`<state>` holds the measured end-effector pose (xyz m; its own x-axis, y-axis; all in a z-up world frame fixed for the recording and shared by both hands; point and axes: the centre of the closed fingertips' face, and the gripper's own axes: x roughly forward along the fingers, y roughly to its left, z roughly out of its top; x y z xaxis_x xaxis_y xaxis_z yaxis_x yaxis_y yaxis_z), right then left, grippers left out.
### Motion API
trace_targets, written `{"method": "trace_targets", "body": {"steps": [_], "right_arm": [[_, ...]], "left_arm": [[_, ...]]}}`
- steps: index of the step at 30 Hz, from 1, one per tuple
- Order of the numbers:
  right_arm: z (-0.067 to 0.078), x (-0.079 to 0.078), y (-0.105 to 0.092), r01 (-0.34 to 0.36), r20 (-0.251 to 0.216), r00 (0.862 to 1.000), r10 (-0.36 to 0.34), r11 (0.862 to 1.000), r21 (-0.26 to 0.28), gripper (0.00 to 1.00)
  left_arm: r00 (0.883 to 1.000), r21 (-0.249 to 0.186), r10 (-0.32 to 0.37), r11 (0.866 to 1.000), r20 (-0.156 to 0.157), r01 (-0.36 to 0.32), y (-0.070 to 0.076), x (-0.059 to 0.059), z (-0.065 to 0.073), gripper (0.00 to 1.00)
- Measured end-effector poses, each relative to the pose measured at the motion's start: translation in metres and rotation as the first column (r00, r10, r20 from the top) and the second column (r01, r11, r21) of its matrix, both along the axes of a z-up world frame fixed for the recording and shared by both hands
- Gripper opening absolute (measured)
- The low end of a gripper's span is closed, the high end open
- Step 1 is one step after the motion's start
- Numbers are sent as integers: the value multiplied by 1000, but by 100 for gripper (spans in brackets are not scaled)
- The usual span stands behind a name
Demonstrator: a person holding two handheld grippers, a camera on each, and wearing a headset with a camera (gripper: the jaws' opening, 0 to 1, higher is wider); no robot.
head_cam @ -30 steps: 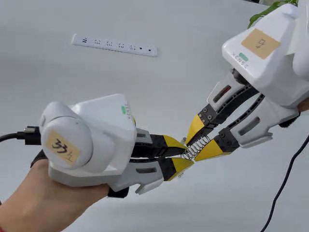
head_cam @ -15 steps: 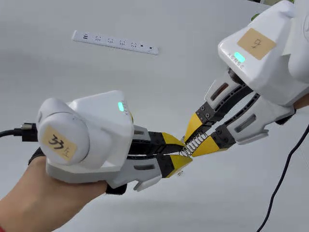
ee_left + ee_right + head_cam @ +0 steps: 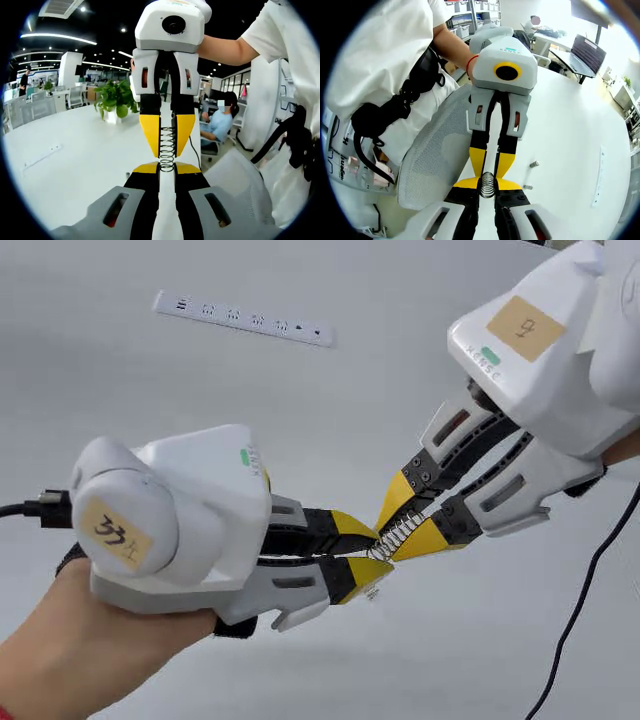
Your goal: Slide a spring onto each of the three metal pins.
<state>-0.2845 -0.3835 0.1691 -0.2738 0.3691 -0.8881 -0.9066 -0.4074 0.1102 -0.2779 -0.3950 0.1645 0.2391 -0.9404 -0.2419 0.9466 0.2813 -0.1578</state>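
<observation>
R gripper (image 3: 392,540) is clamped on the spring (image 3: 400,535) - its yellow jaws sit on either side of the coil, narrowed just to the coil's width, gripping it crosswise. The spring hangs in the air above the worktop (image 3: 400,390), well in from the far edge, where a power strip (image 3: 243,319) lies.

L gripper (image 3: 383,552), in a hand (image 3: 80,660), comes in from the opposite side, tip to tip with the R one. Its jaws are drawn in to a slim gap. In the left gripper view the spring's near end sits right at that gap, but I can't tell whether they actually pinch it, or something thin inside it.

In the right gripper view a metal pin (image 3: 534,163) stands on the worktop past the jaws, and a second pin (image 3: 527,187) is just beside it.

Vs half a sec ago: same set-up, the spring between the same jaws and the tips meeting the same way - but the small lamps on both gripper bodies glowed bright then and are dull now.
</observation>
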Motion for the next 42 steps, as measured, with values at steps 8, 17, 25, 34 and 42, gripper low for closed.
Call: {"method": "trace_targets", "body": {"steps": [8,17,25,34,42], "right_arm": [[1,3,4,21,-3,1000,-21,1000,4,7],[-2,17,10,93,31,995,-93,996,3,7],[-13,41,13,157,73,985,-155,987,-18,7],[-33,67,12,238,113,966,-231,970,-47,7],[-58,88,13,288,138,951,-277,955,-69,7]], "left_arm": [[1000,-3,27,1000,1,-27,13,2,-3,9],[995,23,103,994,-9,-102,46,7,-19,17],[980,59,201,978,-2,-201,86,17,-36,32],[969,80,246,966,2,-245,115,23,-53,59],[974,107,227,968,6,-226,121,22,-67,75]]}}
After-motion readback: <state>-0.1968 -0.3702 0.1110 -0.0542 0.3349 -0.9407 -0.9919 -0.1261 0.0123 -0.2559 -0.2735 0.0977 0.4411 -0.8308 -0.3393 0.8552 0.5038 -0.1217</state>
